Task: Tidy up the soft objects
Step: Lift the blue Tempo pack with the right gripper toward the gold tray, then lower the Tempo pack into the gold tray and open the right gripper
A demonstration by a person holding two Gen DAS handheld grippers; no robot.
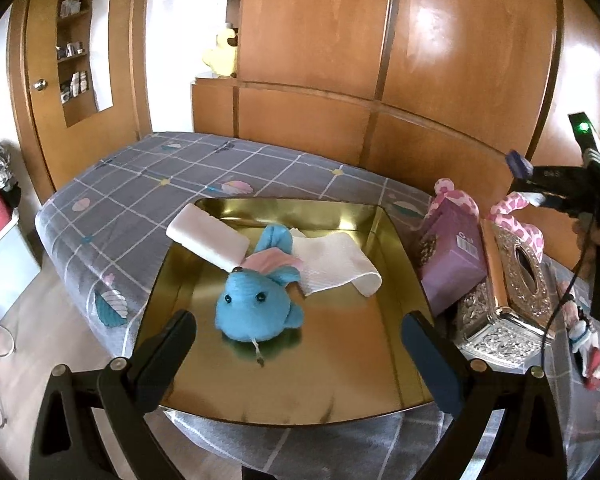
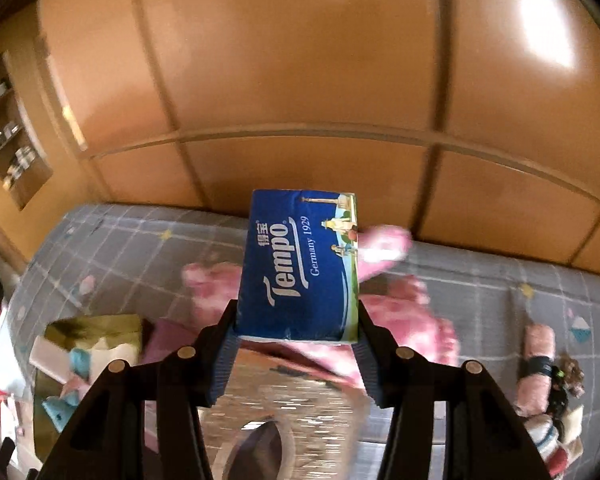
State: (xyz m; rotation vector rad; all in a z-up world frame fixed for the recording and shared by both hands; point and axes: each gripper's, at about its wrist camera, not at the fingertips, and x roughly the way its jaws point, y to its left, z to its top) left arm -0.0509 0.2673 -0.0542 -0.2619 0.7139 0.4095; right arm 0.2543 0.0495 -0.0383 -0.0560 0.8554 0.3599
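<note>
A gold tray (image 1: 340, 380) lies on the bed and holds a blue plush toy (image 1: 256, 304), a white sponge block (image 1: 208, 236) and a folded white cloth (image 1: 336, 264). My left gripper (image 1: 296, 356) is open and empty, just above the tray's near side, in front of the plush. My right gripper (image 2: 296, 348) is shut on a blue Tempo tissue pack (image 2: 300, 268), held up in the air above the ornate silver tissue box (image 2: 284, 412). A pink spotted plush (image 2: 404, 312) lies behind the pack. The right gripper also shows in the left wrist view (image 1: 540, 188).
A purple box (image 1: 452, 256) and the silver tissue box (image 1: 512, 292) stand right of the tray. A rolled pink towel (image 2: 536, 368) and small dolls (image 2: 556, 436) lie on the grey checked bedsheet (image 1: 140, 184). Wooden wardrobe panels (image 1: 380, 60) rise behind the bed.
</note>
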